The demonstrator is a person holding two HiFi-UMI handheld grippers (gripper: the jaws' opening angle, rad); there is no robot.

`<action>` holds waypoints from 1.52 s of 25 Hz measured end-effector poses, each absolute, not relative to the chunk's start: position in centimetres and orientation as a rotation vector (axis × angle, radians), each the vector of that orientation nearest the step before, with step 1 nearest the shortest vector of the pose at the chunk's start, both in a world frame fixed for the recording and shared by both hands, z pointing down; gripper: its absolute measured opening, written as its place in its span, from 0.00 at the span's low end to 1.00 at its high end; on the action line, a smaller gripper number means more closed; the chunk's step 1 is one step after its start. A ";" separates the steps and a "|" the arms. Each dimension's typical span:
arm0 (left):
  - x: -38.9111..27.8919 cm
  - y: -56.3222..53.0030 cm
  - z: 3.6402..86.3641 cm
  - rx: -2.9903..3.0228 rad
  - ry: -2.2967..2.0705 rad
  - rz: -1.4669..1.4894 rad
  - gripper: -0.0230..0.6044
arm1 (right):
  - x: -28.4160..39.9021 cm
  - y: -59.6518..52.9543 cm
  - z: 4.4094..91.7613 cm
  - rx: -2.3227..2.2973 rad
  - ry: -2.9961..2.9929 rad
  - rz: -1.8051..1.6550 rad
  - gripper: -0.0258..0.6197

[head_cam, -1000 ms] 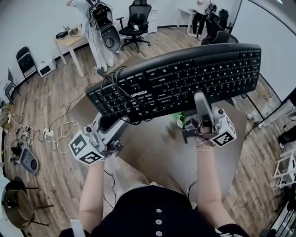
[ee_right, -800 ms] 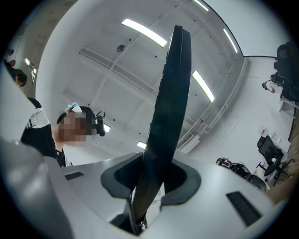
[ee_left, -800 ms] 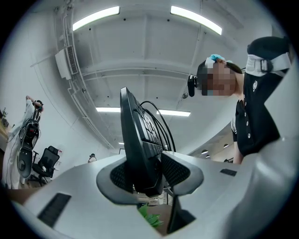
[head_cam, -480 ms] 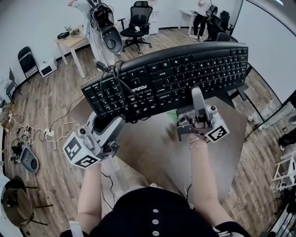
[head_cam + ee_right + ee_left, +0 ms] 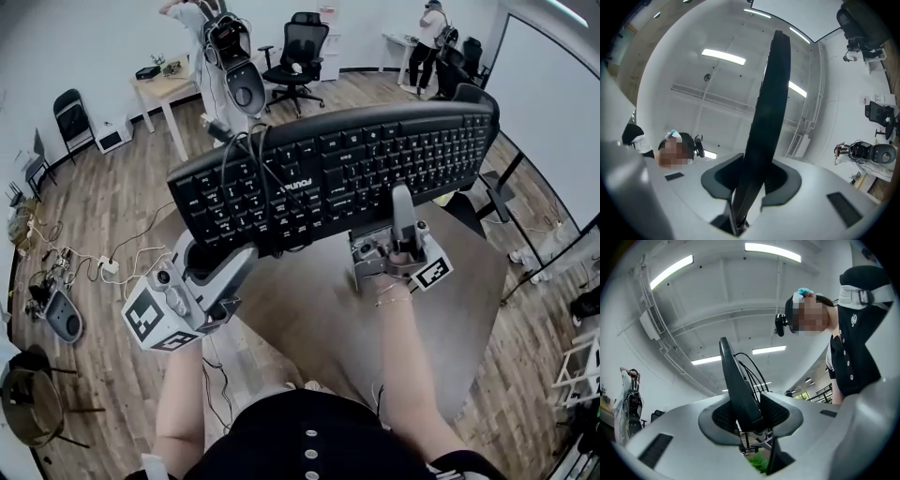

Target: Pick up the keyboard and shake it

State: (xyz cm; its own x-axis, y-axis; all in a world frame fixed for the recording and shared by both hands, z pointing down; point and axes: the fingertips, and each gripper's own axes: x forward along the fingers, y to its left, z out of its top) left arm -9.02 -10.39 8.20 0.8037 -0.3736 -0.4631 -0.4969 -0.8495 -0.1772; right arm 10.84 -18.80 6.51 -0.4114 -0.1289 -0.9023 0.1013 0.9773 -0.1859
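Two grips on black keyboard [image 5: 375, 169]: left claw [image 5: 217, 261] just tightened, right claw [image 5: 402, 202] clamped; cable [image 5: 246, 155] across keys.

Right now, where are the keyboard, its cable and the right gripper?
keyboard [image 5: 375, 164]: head view, on the keys near its middle.
cable [image 5: 253, 142]: head view, on the loops over the left keys.
right gripper [image 5: 401, 195]: head view, at its jaws, on the keyboard's near edge.
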 end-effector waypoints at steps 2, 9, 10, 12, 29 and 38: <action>-9.0 -10.1 7.9 -2.677 0.674 0.585 0.27 | 10.8 -19.0 6.6 0.020 1.957 -0.261 0.22; -8.8 -9.6 7.6 -2.638 0.685 0.535 0.27 | 10.5 -19.5 7.0 0.090 1.906 -0.295 0.22; -8.7 -9.5 7.5 -2.634 0.686 0.531 0.27 | 10.5 -19.6 7.0 0.097 1.899 -0.300 0.22; -8.6 -9.2 7.2 -2.623 0.684 0.523 0.27 | 10.5 -19.6 6.8 0.116 1.886 -0.307 0.22; -8.7 -9.3 7.4 -2.661 0.675 0.532 0.26 | 10.7 -19.4 6.9 0.097 1.865 -0.316 0.21; -8.8 -10.1 8.2 -2.679 0.671 0.577 0.26 | 11.0 -18.6 6.0 0.067 1.934 -0.244 0.21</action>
State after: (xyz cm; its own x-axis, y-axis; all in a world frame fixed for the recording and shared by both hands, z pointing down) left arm -8.80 -10.12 8.19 0.8082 -0.3760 -0.4532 -0.5047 -0.8388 -0.2041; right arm 11.00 -18.62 5.96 -0.3689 -0.0697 -0.9269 0.1627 0.9770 -0.1382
